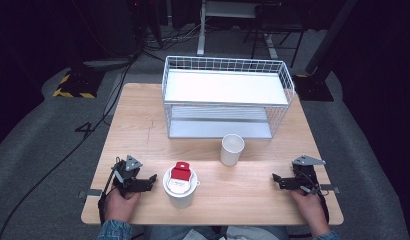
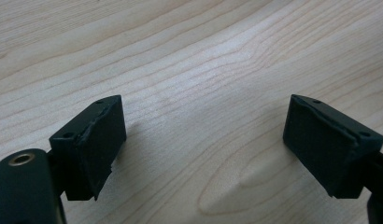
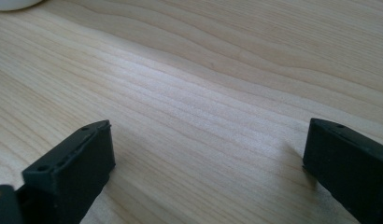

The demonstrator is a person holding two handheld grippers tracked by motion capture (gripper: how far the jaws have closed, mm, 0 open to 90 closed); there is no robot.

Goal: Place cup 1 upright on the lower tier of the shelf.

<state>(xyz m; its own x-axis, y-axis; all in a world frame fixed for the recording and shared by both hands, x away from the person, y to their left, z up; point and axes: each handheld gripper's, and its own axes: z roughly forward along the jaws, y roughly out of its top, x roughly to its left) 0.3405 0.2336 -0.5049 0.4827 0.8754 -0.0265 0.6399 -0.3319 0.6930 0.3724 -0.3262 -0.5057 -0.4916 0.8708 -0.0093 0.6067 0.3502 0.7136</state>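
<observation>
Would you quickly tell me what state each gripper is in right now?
Left gripper: open, holding nothing.
Right gripper: open, holding nothing.

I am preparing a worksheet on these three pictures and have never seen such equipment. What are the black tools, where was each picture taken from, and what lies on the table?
A person sits at a wooden table, holding a hand tool with two black jaws in each hand: the left gripper and the right gripper. One picture looks down from above. The other two come from cameras riding on each tool, looking along its jaws at bare wood. Both stand open and hold nothing. On the table are a white wire rack, an empty white cup and a second white cup with a red and white packet in it.
</observation>
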